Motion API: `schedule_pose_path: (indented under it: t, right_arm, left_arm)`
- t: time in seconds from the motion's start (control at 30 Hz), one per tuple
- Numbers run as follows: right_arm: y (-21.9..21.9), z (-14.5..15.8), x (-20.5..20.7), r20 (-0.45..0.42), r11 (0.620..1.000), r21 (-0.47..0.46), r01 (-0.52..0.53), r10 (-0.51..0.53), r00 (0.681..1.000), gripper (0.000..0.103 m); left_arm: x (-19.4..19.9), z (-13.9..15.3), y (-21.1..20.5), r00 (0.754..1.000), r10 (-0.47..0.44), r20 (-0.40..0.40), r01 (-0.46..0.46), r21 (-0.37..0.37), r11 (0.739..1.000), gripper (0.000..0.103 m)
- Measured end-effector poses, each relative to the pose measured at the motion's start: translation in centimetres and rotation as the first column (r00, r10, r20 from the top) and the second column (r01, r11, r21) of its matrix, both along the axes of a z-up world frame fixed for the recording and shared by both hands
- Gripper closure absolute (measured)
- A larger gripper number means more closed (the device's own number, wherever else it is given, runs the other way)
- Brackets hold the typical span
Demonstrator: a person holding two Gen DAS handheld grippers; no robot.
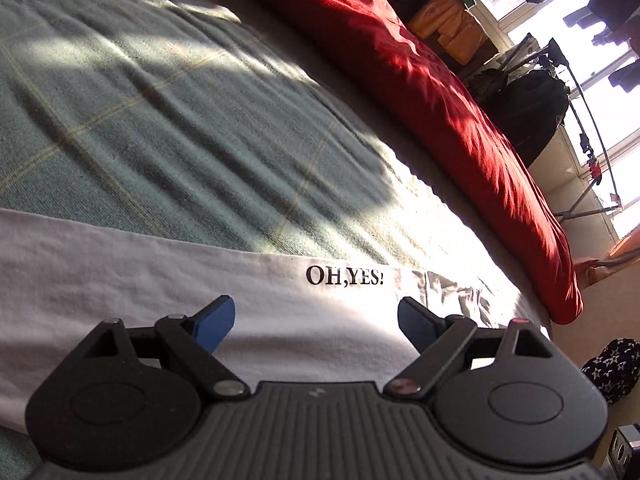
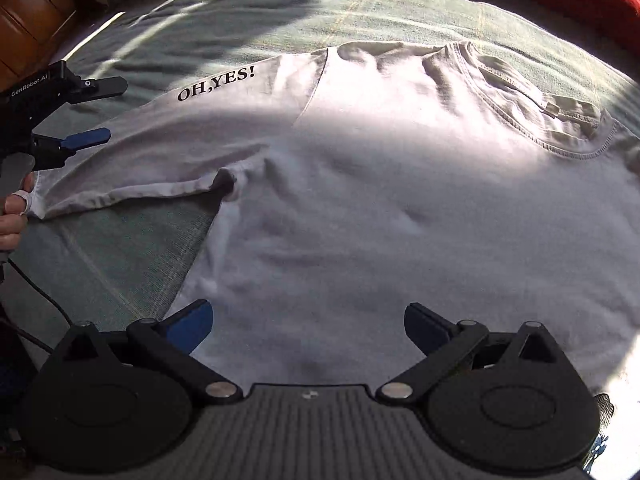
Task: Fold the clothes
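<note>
A white T-shirt [image 2: 360,200] lies spread on a green checked blanket [image 2: 132,248], collar [image 2: 560,128] at the far right. Its sleeve, printed "OH,YES!" [image 2: 216,86], stretches to the left. In the right wrist view my right gripper [image 2: 308,320] hangs open over the shirt's body with nothing between its blue pads. My left gripper [image 2: 108,110] shows at the left edge, open, just off the sleeve's end, with a hand [image 2: 12,216] below it. In the left wrist view the left gripper [image 1: 316,316] stands open above the sleeve [image 1: 120,280], near the print [image 1: 346,276].
A red duvet [image 1: 440,92] runs along the bed's far side. Beyond it are bags [image 1: 528,116], a stand and bright windows. A dark star-patterned cloth [image 1: 612,368] lies off the bed's edge. Brown wooden furniture [image 2: 28,20] stands at the upper left of the right wrist view.
</note>
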State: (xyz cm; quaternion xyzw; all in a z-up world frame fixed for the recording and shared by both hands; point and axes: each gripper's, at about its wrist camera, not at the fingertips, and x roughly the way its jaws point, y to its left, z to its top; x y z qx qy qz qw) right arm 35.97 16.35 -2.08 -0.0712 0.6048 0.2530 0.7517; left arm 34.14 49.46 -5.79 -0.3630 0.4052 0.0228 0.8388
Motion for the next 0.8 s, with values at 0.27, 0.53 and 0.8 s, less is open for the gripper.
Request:
schedule_pose_path:
  t: [0.27, 0.53, 0.8]
  right_arm:
    - [2.6, -0.7, -0.3, -0.018, 1.000, -0.016, -0.015, 0.015, 1.000, 0.000]
    - [3.1, -0.6, -0.4, -0.019, 1.000, -0.018, -0.024, 0.023, 1.000, 0.000]
    - [2.5, -0.9, -0.6, -0.028, 1.000, -0.028, -0.007, 0.006, 1.000, 0.000]
  left_arm:
    - [2.4, -1.7, 0.4, 0.997, -0.083, 0.001, 0.083, 0.108, 0.991, 0.014]
    - [0.8, 1.6, 0.9, 0.988, -0.125, 0.090, 0.125, 0.006, 0.992, 0.014]
    - [-2.4, -1.3, -0.6, 0.991, -0.134, -0.020, 0.134, -0.012, 0.991, 0.013]
